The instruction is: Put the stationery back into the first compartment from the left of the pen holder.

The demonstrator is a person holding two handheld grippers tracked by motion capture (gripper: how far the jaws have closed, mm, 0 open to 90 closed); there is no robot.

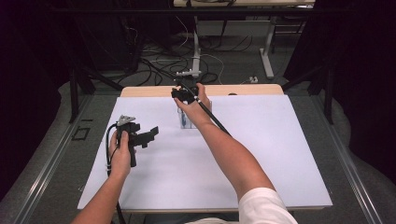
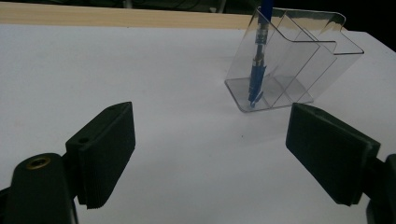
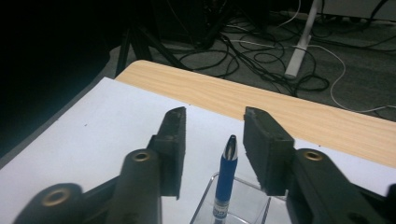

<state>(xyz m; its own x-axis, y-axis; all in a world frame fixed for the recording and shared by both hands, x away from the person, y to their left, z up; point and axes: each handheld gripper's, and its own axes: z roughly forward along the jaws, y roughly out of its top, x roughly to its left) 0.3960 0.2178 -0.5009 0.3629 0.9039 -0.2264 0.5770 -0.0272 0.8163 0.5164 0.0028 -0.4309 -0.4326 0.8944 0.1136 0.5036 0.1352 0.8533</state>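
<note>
the blue pen stands tip-down in the clear acrylic holder, leaning slightly against one of its walls. in the high view the holder sits on the white sheet that covers the counter, toward the far edge and near the middle; the light wood of the counter shows as a strip beyond the sheet.

right tool: held above the holder, pointing down and away from the person. the jaws are partly spread. the pen rises between them, its silver cap end at about the level of the pads. a gap shows on each side of the pen, so neither pad presses on it. in the high view the right tool sits directly over the holder, with the right hand wrapped around it and the cable trailing back along the forearm.

left tool: held over the white sheet, well apart from the holder, on the person's left. the jaws are spread wide with nothing between them. they point toward the holder, which stands farther off on the sheet. in the high view the left tool is gripped by the left hand.

the floor beyond the counter carries loose cables and table legs.
</note>
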